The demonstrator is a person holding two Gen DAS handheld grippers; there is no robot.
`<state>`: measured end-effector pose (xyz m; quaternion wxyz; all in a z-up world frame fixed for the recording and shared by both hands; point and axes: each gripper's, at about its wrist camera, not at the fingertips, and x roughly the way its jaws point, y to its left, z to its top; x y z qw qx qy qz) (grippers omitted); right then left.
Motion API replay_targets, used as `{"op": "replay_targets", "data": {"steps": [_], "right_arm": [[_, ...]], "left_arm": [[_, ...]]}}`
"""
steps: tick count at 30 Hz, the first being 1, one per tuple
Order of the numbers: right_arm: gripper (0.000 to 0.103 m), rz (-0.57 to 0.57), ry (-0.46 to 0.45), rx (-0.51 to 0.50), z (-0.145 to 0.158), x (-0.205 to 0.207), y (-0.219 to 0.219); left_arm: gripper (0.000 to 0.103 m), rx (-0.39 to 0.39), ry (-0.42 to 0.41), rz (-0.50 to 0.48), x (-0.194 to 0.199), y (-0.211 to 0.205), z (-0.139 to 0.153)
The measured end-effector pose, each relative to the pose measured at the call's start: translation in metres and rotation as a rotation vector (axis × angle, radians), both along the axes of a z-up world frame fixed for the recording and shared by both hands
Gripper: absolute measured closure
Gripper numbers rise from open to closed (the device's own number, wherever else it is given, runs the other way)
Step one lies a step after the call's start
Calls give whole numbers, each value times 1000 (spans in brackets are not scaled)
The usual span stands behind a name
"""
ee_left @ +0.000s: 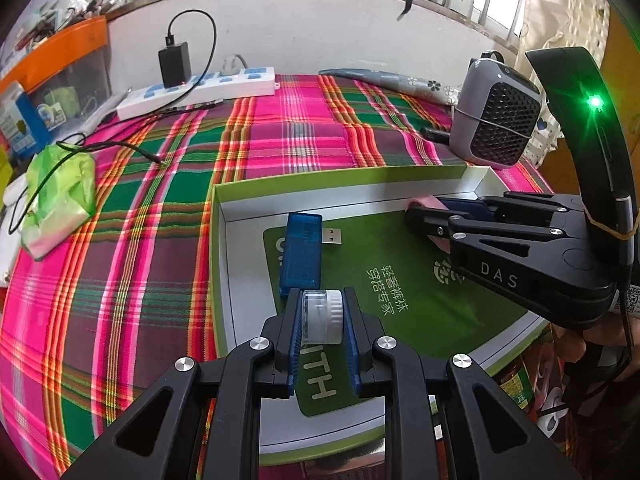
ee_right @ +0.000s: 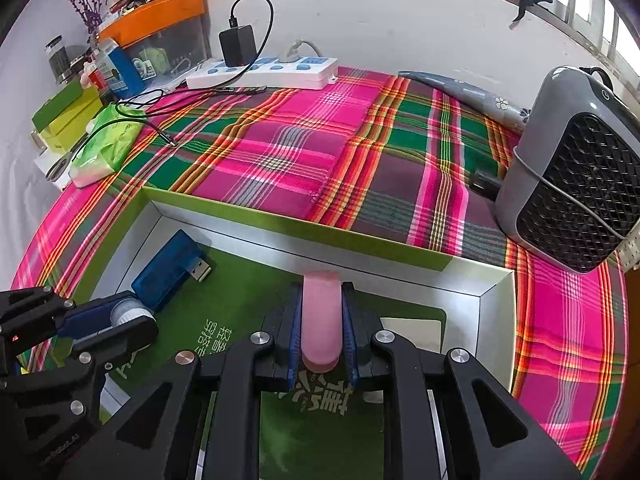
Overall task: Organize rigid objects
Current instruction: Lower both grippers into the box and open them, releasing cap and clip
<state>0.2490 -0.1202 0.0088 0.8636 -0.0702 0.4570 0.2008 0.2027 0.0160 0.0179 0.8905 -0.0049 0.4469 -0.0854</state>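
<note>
Pink, green and orange checks cover the cloth (ee_right: 304, 152) on the tabletop. On it sits a shallow green box (ee_right: 280, 224) with white inner walls. A green card (ee_left: 400, 264) with white Chinese writing and the letters "ITH" lies on its floor.

The left gripper (ee_left: 322, 316) has its blue fingers (ee_left: 294, 332) clamped on a small clear bottle with a white ribbed cap (ee_left: 322, 314), held over the near end of the box. Just past it, a blue USB stick (ee_left: 304, 252) lies inside the box near the left wall, its metal plug pointing right.

The right gripper (ee_right: 322, 320) has its fingers (ee_right: 297, 332) squeezed on a pink rounded piece (ee_right: 322, 316), over the right part of the box. "DAS" is printed on this gripper's side in the left view.

A grey little fan heater (ee_right: 572, 184) with a black grille stands just beyond the box's right corner. At the back, a white power strip (ee_right: 264, 72) holds a black charger (ee_right: 238, 46). A green tissue pack (ee_right: 106, 144) lies far left with a black cable (ee_right: 132, 114) across it.
</note>
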Motion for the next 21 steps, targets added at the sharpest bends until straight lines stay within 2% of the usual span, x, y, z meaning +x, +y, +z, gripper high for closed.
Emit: {"op": "replay_targets", "data": {"steps": [14, 18, 21], "right_arm": [[84, 2, 3, 2, -1, 1, 1], [79, 4, 4, 10, 0, -1, 0], [71, 5, 0, 17, 1, -2, 0]], "left_arm": [[82, 5, 1, -1, 1, -1, 0], [76, 5, -2, 0, 0, -1, 0], [75, 6, -2, 2, -1, -1, 0]]}}
